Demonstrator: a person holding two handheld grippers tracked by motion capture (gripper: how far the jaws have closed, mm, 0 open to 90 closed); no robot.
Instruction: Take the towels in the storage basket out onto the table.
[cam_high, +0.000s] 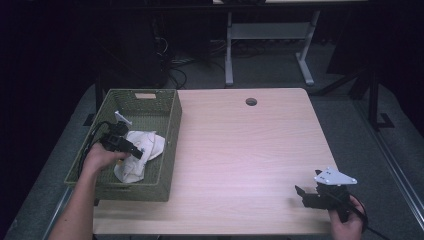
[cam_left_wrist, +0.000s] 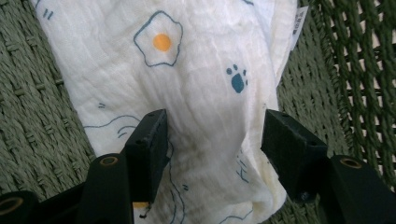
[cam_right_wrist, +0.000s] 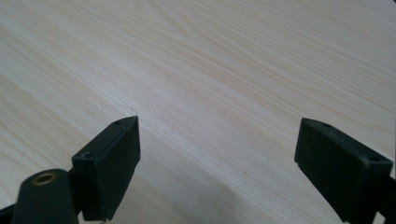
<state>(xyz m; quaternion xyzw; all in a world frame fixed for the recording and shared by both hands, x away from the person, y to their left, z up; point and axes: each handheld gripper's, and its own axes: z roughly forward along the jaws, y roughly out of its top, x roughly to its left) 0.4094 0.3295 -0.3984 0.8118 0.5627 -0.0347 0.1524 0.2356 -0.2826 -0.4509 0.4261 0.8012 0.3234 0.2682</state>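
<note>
White cloth (cam_left_wrist: 205, 88) fills the basket (cam_high: 170, 135) — left gripper (cam_left_wrist: 212, 140) spread above.

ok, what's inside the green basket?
A crumpled white cloth with egg and paw prints lies on the woven floor of the basket, with the left hand-held gripper open over it. Anything beneath the cloth is covered.

The left gripper (cam_high: 131, 148) reaches far-left, jaws spread wide and angled downward; the right gripper (cam_high: 301, 192) rests near-right, jaws wide apart.
</note>
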